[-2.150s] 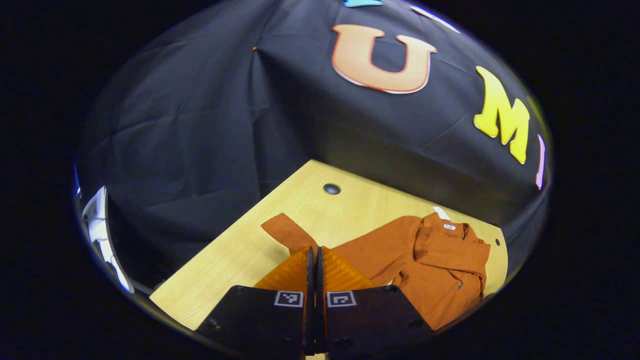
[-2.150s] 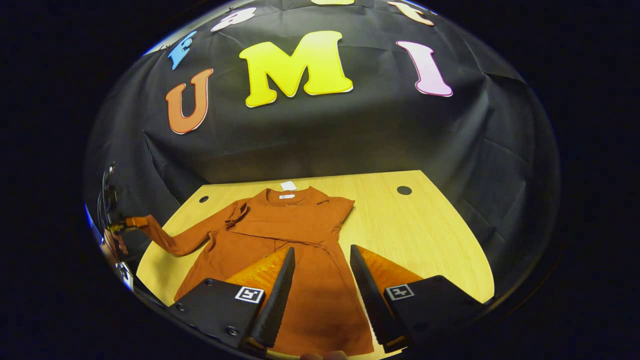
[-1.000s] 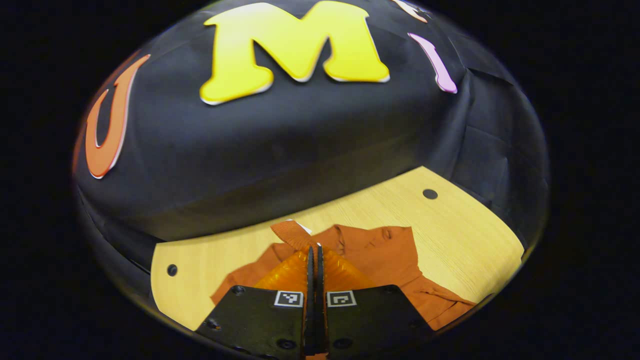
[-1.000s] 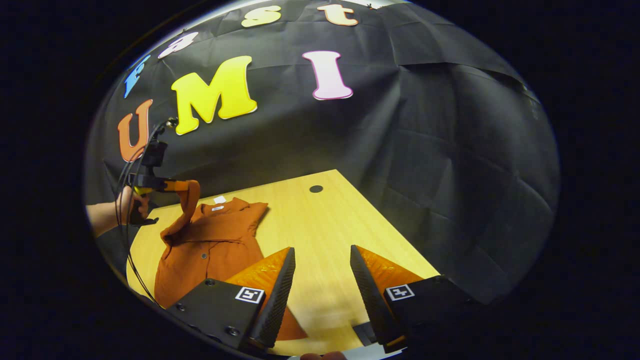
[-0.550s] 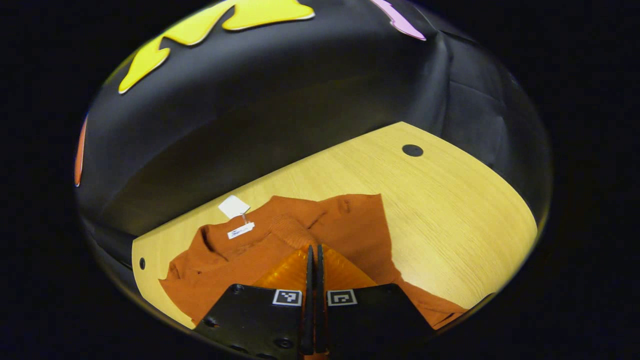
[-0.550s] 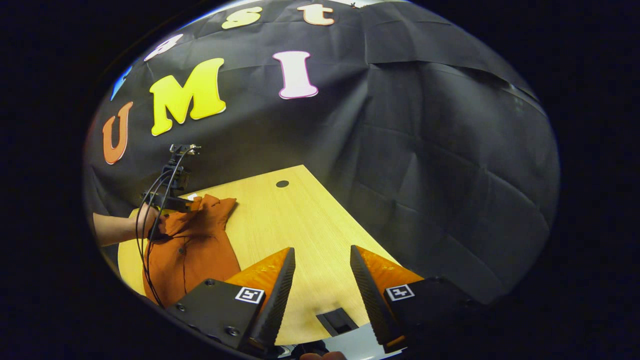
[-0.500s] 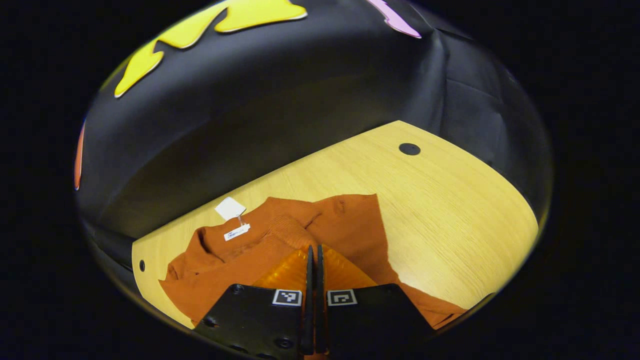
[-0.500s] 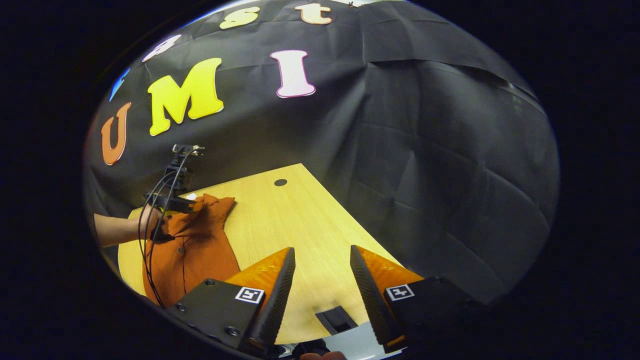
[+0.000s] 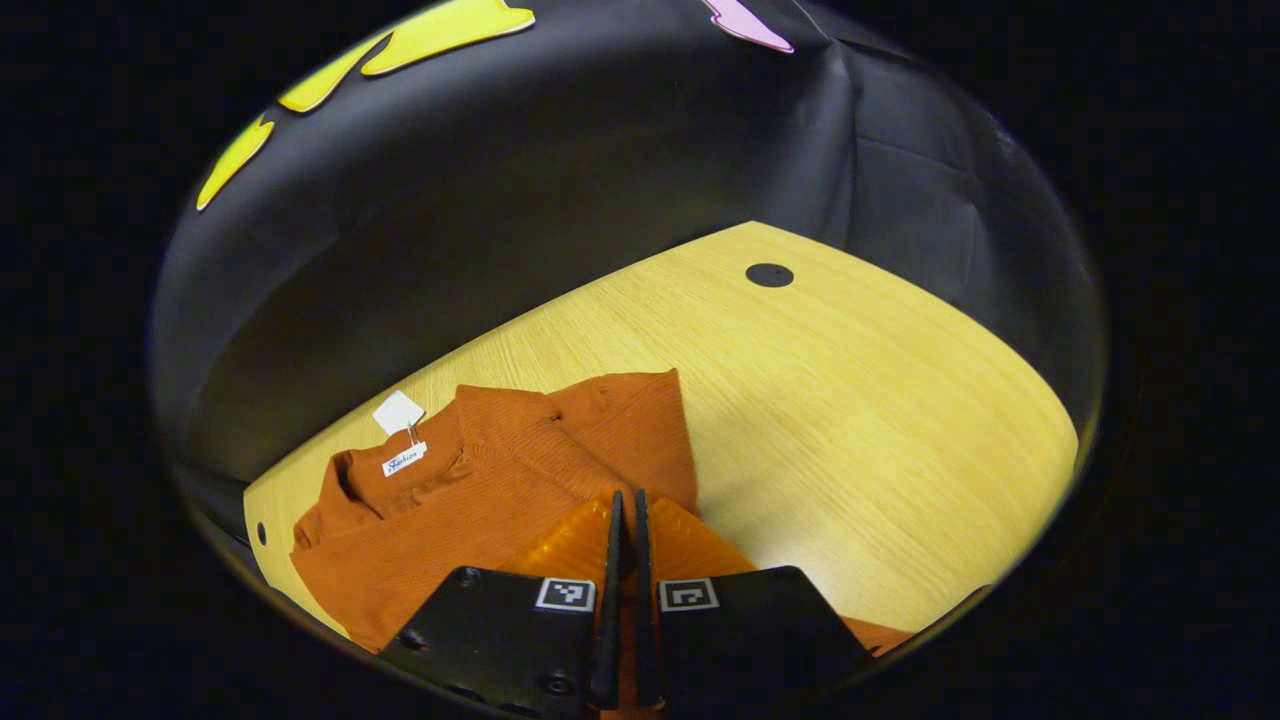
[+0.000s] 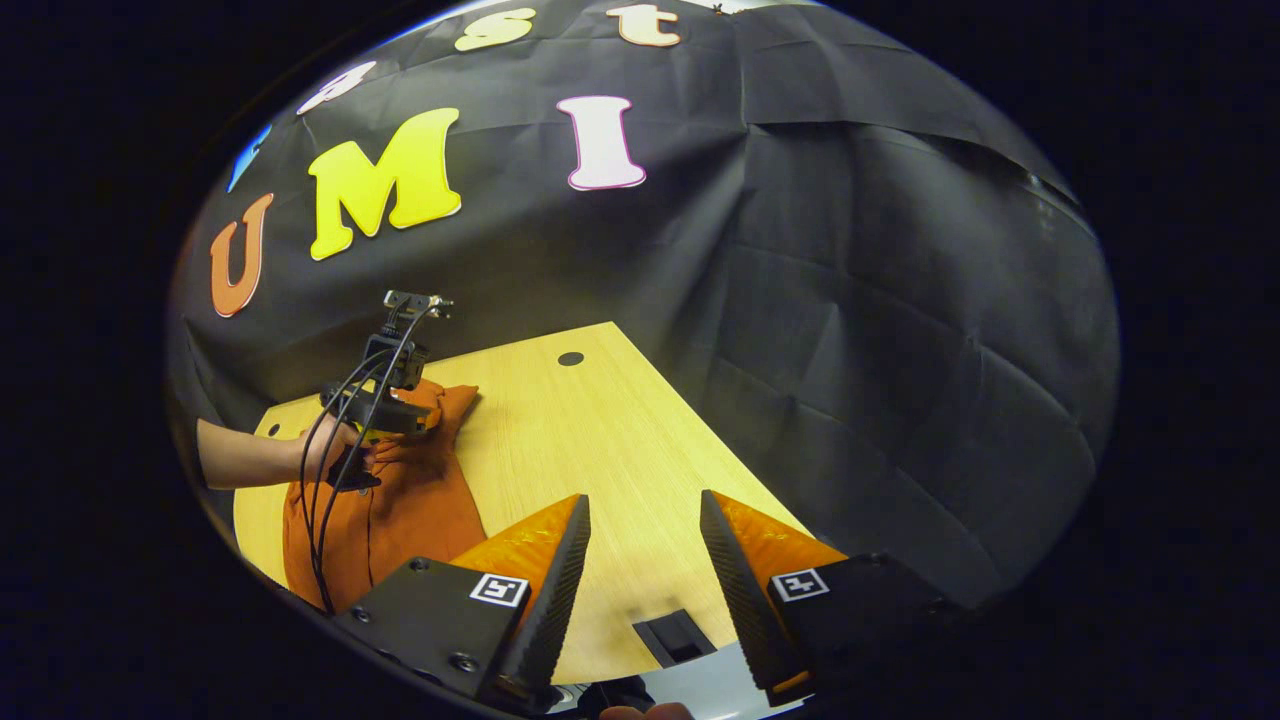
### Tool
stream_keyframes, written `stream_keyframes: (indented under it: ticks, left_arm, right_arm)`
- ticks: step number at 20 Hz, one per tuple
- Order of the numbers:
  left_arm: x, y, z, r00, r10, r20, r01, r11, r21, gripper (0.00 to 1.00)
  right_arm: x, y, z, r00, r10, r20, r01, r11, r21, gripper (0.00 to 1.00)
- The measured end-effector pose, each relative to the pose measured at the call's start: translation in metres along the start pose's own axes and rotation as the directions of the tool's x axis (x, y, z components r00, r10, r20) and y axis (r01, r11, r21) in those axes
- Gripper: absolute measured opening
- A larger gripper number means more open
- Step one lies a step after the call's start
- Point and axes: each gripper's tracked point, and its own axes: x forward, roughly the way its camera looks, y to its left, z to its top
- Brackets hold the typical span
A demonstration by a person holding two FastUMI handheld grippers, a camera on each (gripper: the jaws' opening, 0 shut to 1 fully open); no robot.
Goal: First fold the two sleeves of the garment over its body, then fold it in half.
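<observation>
**Two hand-held grippers, one on the sleeve, one idle**

Much of the garment (image 9: 520, 480) is cut off for you: in the left gripper view its lower part runs under the gripper body and off the bottom edge, and in the right gripper view its far side sits behind the hand (image 10: 325, 452) and trailing cables (image 10: 335, 500).

Your left hand-held gripper (image 9: 625, 515) has its fingers drawn together with only a thin slit between them, a strip of the rust-coloured sleeve cloth showing in that slit; it sits low over the garment's chest, pointing toward 12 o'clock. The white tag (image 9: 397, 412) lies at the collar, at about 10 o'clock from the fingertips.

Your right hand-held gripper (image 10: 640, 520) is spread wide with nothing between its fingers, hanging over the bare table (image 10: 600, 440) well apart from the garment, which lies at about 9 o'clock in that view. There, your left forearm reaches in level from the left edge, the hand wrapped around the gripper's handle above the cloth. A dark slot (image 10: 675, 638) in the table edge shows between the right fingers.
</observation>
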Motion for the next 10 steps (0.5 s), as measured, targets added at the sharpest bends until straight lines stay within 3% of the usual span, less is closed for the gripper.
stream_keyframes:
  ticks: [4, 7, 10]
  left_arm:
    - [-0.009, -0.022, -0.003, 0.999, -0.049, -0.009, 0.049, 0.999, 0.003, 0.19]
    - [-0.024, -0.025, 0.007, 0.998, -0.047, 0.039, 0.047, 0.999, -0.006, 0.92]
    - [-0.055, -0.007, 0.021, 0.994, 0.007, 0.107, 0.001, 0.997, -0.072, 0.98]
  right_arm:
    - [0.004, 0.017, 0.008, 0.999, 0.037, 0.014, -0.037, 0.999, -0.020, 0.73]
    - [0.004, 0.026, 0.010, 0.998, 0.062, 0.026, -0.061, 0.997, -0.037, 0.73]
    - [0.009, 0.037, 0.014, 0.996, 0.086, 0.034, -0.084, 0.995, -0.049, 0.73]
